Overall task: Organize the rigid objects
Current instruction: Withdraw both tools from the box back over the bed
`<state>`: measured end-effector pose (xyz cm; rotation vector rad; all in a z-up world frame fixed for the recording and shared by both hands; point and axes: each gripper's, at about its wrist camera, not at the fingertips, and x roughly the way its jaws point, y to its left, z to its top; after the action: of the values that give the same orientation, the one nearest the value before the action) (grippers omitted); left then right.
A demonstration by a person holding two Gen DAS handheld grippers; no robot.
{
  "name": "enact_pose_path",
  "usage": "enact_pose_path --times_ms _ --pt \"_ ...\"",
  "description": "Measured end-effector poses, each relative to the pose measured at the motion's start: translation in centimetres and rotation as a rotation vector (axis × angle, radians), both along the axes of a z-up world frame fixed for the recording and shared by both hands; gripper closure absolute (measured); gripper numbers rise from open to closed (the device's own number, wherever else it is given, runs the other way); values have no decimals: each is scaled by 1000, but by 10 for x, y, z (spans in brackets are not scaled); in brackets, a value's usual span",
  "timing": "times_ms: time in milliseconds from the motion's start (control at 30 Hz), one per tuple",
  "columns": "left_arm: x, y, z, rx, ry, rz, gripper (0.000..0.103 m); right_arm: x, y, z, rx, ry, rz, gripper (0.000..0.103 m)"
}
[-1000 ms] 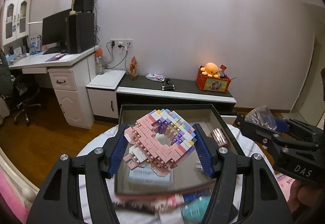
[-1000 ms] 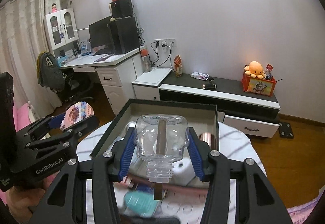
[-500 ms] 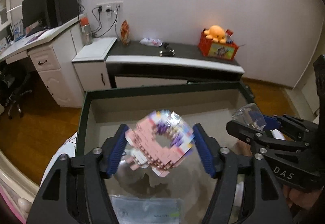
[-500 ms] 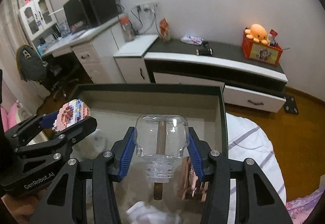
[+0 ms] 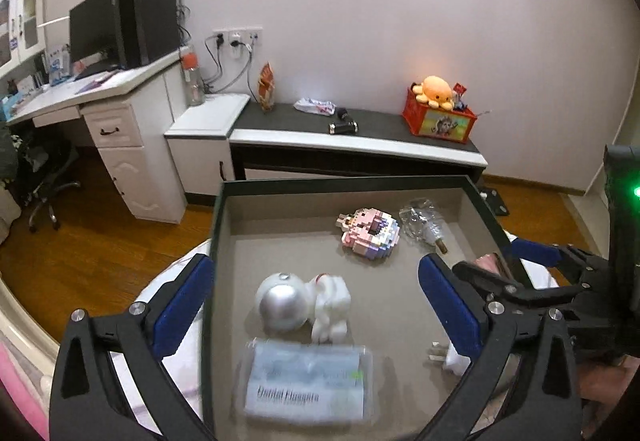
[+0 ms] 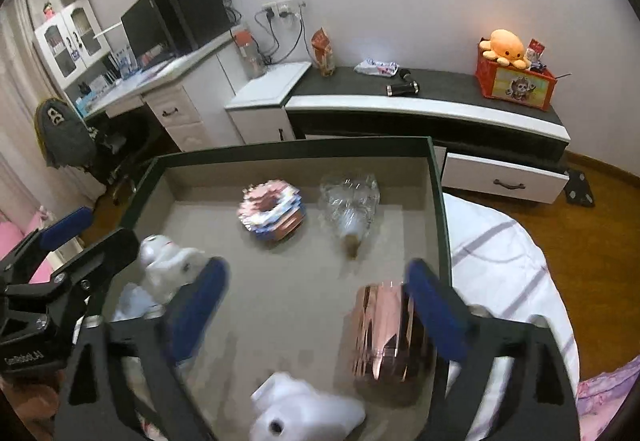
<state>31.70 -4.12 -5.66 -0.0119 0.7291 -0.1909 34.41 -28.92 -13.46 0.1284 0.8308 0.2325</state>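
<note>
Left gripper (image 5: 316, 297): jaws opening, blue pads spread wide, nothing between them; it hangs over the near half of the dark-rimmed tray (image 5: 344, 183), left finger outside the tray's left wall, right finger inside. Right gripper (image 6: 316, 305): jaws likewise opening, wide apart, pads blurred, holding nothing; it sits over the tray's right half. Pink and pastel block ring (image 5: 370, 235) lies loose on the tray floor toward the far wall, clear of both grippers. Clear glass bottle (image 5: 422, 227) lies on its side just beside the ring, to its right, brown stopper end pointing toward the near side; whether ring and bottle touch cannot be told. White figure with a silver round head (image 5: 302, 303) lies mid-tray, between the left gripper's fingers in the left wrist view but not in contact with the pads. Flat clear packet with printed label (image 5: 306, 381) lies nearest the camera, just below the figure. White plug adapter (image 5: 448, 357) sits by the right finger of the left gripper. Rose-gold ribbed cylinder (image 6: 384, 337) lies against the tray's right wall, just inside the right gripper's right finger. Tray rests on a white striped cloth (image 6: 500, 241).
</note>
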Motion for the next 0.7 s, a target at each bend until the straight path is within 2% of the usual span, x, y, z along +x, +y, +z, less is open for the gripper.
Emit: enact_pose_path --times_ms 100,300,567,700 --pt "-26 9 16 2 -37 22 0 -25 -1 11 43 -37 -15 0" --pt "-85 27 41 -2 -105 47 0 -81 -1 38 45 -116 -64 0" --pt "-193 58 69 -63 -205 103 0 -187 -8 78 32 -261 -158 0" --pt "-236 63 76 -56 -240 135 0 -240 -13 89 37 -313 -178 0"
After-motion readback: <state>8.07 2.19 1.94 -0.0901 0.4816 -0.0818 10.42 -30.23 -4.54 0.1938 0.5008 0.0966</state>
